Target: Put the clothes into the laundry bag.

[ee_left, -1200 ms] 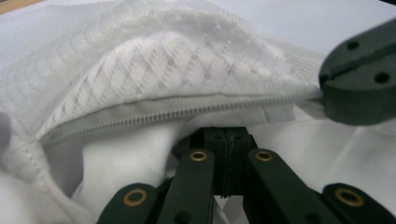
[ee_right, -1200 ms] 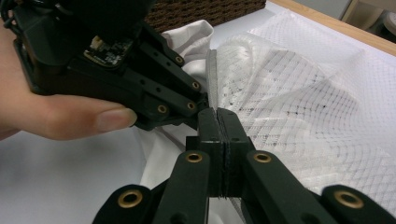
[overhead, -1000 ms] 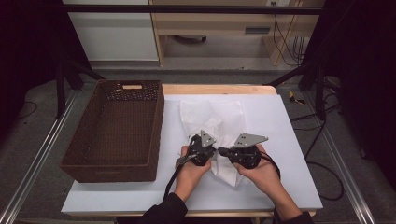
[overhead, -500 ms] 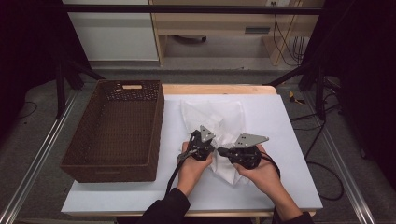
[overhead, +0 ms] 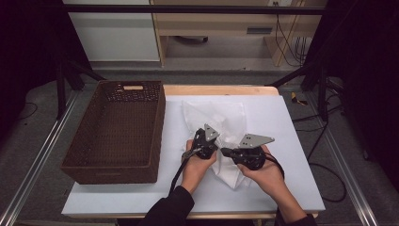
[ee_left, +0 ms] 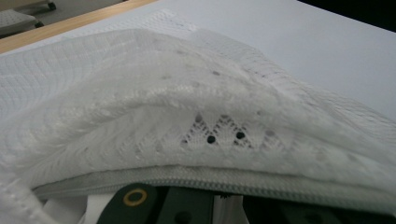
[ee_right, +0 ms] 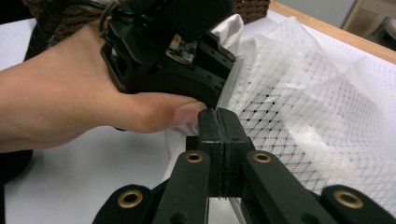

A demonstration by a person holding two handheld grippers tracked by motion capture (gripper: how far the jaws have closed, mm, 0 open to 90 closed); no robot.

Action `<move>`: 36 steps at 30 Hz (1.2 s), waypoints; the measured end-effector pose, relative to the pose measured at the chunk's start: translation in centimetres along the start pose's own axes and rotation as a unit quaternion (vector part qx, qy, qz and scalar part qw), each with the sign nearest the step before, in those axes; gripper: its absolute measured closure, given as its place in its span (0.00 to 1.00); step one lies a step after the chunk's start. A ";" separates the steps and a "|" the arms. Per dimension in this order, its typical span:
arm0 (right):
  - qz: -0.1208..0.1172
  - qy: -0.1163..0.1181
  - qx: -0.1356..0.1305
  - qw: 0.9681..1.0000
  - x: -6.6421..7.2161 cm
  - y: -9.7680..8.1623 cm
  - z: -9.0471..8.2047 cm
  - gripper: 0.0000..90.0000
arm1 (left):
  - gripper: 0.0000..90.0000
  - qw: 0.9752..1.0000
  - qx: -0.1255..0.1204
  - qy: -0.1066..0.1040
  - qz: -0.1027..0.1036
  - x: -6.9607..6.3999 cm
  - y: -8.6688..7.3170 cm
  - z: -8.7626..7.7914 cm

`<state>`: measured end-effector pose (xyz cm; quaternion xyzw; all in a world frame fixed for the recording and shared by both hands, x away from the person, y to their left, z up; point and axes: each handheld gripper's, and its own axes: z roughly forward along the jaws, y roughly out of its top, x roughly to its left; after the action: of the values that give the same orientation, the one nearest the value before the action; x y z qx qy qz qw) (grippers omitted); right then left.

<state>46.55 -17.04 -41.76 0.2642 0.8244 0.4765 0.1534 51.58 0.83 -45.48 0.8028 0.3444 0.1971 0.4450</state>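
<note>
A white table (overhead: 291, 141) carries a dark brown woven basket (overhead: 117, 132) along its left side, with a white mesh laundry bag (overhead: 221, 120) spread just to the right of it, near the table's middle. Seated at the near edge, a person works the bag with a hand-held tool in each hand. The left hand (overhead: 197, 165) holds the left gripper (overhead: 203, 143) at the bag's near edge; in the left gripper view the netting and its grey zipper band (ee_left: 224, 179) drape right over the jaws, so whether they are clenched cannot be told. The right hand (overhead: 266, 172) holds the right gripper (ee_right: 218, 122) just beside the left one, its two black jaws pressed tight together against the bag's edge, with a strip of white fabric showing below them, apparently pinched.
</note>
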 end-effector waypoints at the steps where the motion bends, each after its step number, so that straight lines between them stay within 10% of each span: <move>1: 0.002 -0.002 0.001 1.000 -0.1 -0.1 0.0 1.00 | 1.00 1.000 0.002 -0.004 -0.001 0.0 -0.1 -0.2; 18: 0.006 -0.013 0.005 1.000 -0.8 -0.4 -0.1 1.00 | 1.00 0.996 0.070 -0.042 0.025 -1.6 -3.1 -8.3; 24: 0.007 -0.013 0.004 1.000 -0.7 -0.3 -0.1 1.00 | 1.00 0.989 0.129 -0.053 0.053 -2.7 -4.6 -7.5; 36: 0.007 -0.010 0.001 1.000 -0.7 -0.2 -0.3 1.00 | 1.00 0.987 0.146 -0.051 0.044 -2.6 -4.2 -4.0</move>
<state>46.94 -17.74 -41.79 0.2751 0.8214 0.4739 0.1582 45.74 2.78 -46.93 0.8824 0.3111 0.1230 0.3308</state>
